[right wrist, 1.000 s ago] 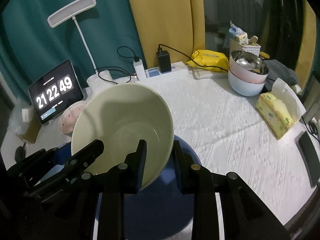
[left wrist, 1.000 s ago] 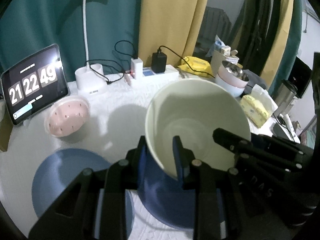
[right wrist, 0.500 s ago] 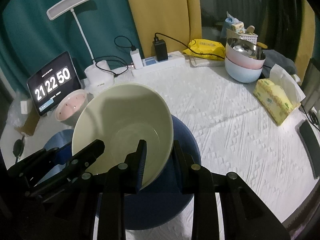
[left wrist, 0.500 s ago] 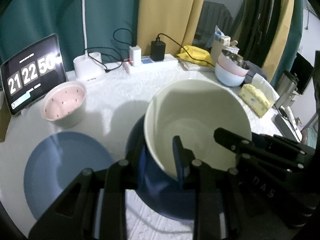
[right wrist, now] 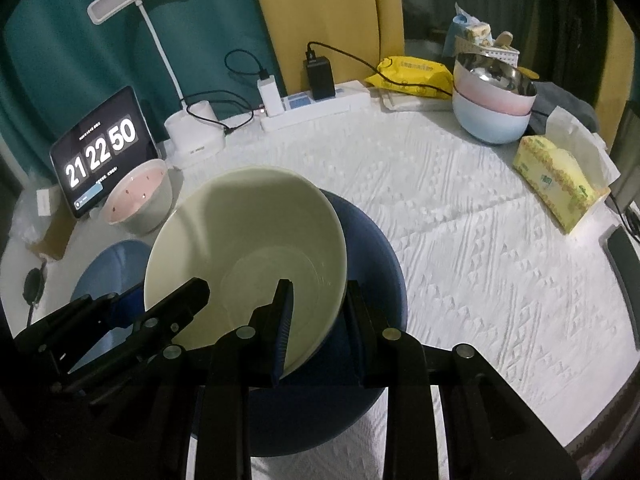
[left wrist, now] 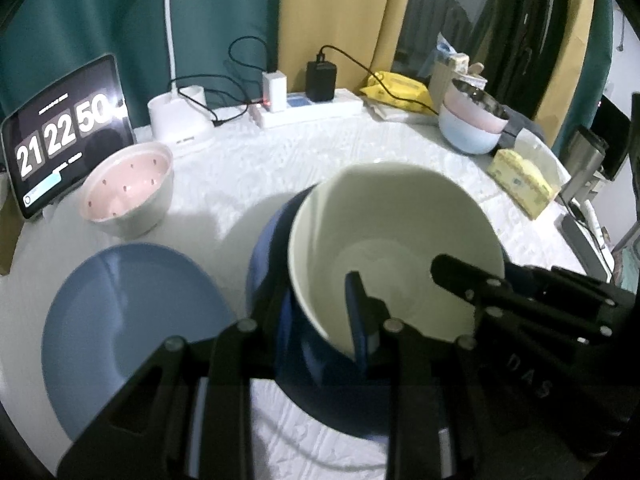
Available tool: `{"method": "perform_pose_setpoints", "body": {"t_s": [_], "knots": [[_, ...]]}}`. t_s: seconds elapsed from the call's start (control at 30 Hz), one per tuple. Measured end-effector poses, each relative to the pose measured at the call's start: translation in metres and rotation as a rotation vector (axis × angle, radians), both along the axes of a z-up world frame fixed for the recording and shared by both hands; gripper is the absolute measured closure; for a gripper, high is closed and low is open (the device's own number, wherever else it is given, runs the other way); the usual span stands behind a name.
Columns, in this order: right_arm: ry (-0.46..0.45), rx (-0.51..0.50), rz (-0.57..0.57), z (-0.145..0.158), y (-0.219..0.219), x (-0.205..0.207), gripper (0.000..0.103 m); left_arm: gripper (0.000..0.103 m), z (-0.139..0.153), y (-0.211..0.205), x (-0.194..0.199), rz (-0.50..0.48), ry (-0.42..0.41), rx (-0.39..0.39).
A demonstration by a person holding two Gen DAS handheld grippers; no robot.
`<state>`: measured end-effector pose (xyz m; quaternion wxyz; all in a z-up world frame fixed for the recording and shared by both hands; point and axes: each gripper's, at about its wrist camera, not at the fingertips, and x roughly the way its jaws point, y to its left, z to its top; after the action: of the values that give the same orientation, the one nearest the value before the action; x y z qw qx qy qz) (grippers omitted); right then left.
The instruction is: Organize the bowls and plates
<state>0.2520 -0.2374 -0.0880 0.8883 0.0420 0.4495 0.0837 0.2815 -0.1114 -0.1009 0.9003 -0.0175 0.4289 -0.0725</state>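
Nearest the cameras, both grippers were clamped on the rim of one cream bowl (left wrist: 396, 240). The left gripper (left wrist: 320, 308) held the rim at about 7 o'clock of the bowl in its own view, one blue-padded finger inside the bowl and the other outside. The right gripper (right wrist: 320, 312) held the rim at about 5 o'clock in its view, likewise with one finger on each side of the wall. The bowl was tilted, its mouth facing the cameras.

Directly beneath the bowl lay a dark blue plate (right wrist: 376, 248) on the white tablecloth (right wrist: 480, 240). Whether bowl and plate touched could not be determined.

At 9 o'clock of the dark plate, just beside it, a light blue plate (left wrist: 132, 312) lay flat. Beyond that, at 11 o'clock, stood a pink-lined bowl (left wrist: 128, 192) with dark spots, upright.

Farther back at 10 o'clock a tablet clock (right wrist: 104, 148) leaned upright, with a white desk lamp (right wrist: 192, 132) to its right. At 12 o'clock sat a power strip (right wrist: 316, 110) with chargers plugged in. At 2 o'clock stood stacked bowls (right wrist: 494, 112), steel within pink within pale blue, and a yellow tissue box (right wrist: 556, 176) lay nearer at 3 o'clock.
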Motion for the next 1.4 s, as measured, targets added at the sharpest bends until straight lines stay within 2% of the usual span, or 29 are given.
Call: {"method": "perform_pose_setpoints", "body": {"t_s": [0.1, 0.17, 0.23, 0.47, 0.57, 1.0, 1.3, 1.4], "knots": [[-0.005, -0.012, -0.007, 0.0, 0.0, 0.001, 0.075, 0.077, 0.0, 0.0, 0.0, 0.002, -0.006, 0.007], [-0.007, -0.01, -0.008, 0.0, -0.001, 0.002, 0.076, 0.077, 0.001, -0.002, -0.002, -0.034, -0.01, -0.015], [-0.014, -0.004, 0.001, 0.002, 0.0, 0.001, 0.076, 0.077, 0.003, -0.005, -0.004, -0.026, -0.026, 0.01], [-0.012, 0.002, -0.006, 0.002, -0.004, 0.002, 0.076, 0.075, 0.004, -0.004, -0.006, -0.037, -0.024, -0.002], [-0.024, -0.008, -0.008, 0.004, -0.005, 0.001, 0.076, 0.075, 0.007, -0.003, -0.008, -0.018, -0.04, 0.016], [-0.069, -0.034, -0.009, 0.024, 0.0, -0.006, 0.076, 0.074, 0.026, 0.024, -0.01, 0.038, -0.085, 0.008], [-0.077, -0.044, 0.004, 0.03, 0.009, -0.006, 0.076, 0.068, 0.032, 0.029, -0.014, 0.043, -0.1, -0.001], [-0.08, -0.047, 0.008, 0.032, 0.012, -0.006, 0.076, 0.058, 0.034, 0.032, -0.015, 0.044, -0.107, -0.013]]}}
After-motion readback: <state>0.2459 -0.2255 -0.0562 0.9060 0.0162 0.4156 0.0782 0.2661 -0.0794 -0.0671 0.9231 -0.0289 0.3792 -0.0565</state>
